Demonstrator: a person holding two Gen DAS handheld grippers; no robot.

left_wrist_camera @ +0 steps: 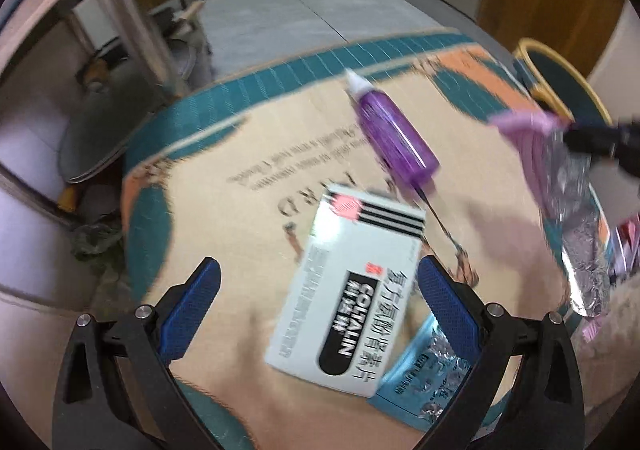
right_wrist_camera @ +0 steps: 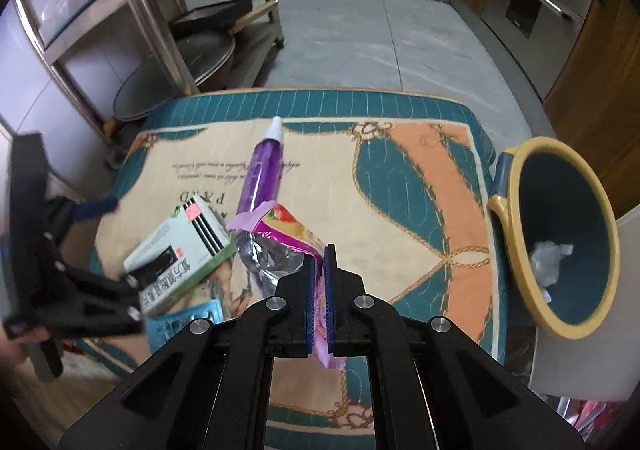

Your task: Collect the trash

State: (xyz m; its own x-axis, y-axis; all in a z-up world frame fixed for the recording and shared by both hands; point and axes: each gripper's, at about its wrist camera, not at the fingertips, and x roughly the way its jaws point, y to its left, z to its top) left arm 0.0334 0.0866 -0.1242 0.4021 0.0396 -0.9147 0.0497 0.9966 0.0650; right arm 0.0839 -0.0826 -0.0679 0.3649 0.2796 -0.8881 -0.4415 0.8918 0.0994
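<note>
My right gripper point(right_wrist_camera: 319, 254) is shut on a pink and silver foil snack wrapper point(right_wrist_camera: 276, 250), which hangs lifted off the patterned mat; the same wrapper point(left_wrist_camera: 568, 186) shows at the right of the left wrist view. My left gripper point(left_wrist_camera: 318, 282) is open, its blue fingers either side of a white medicine box point(left_wrist_camera: 348, 302) that lies on the mat, pads not touching it. A purple bottle point(left_wrist_camera: 394, 130) with a white cap lies further back on the mat; it appears again as the purple bottle point(right_wrist_camera: 260, 174) in the right wrist view. A blue foil sachet point(left_wrist_camera: 420, 378) lies under the box's near corner.
A dark blue bin with a yellow rim point(right_wrist_camera: 516, 234) stands off the mat's right edge, with pale crumpled trash point(right_wrist_camera: 550, 258) inside. The mat point(right_wrist_camera: 420, 186) covers a low table. A metal rack with pans point(right_wrist_camera: 180, 62) stands at the left. Grey floor point(right_wrist_camera: 360, 42) lies beyond.
</note>
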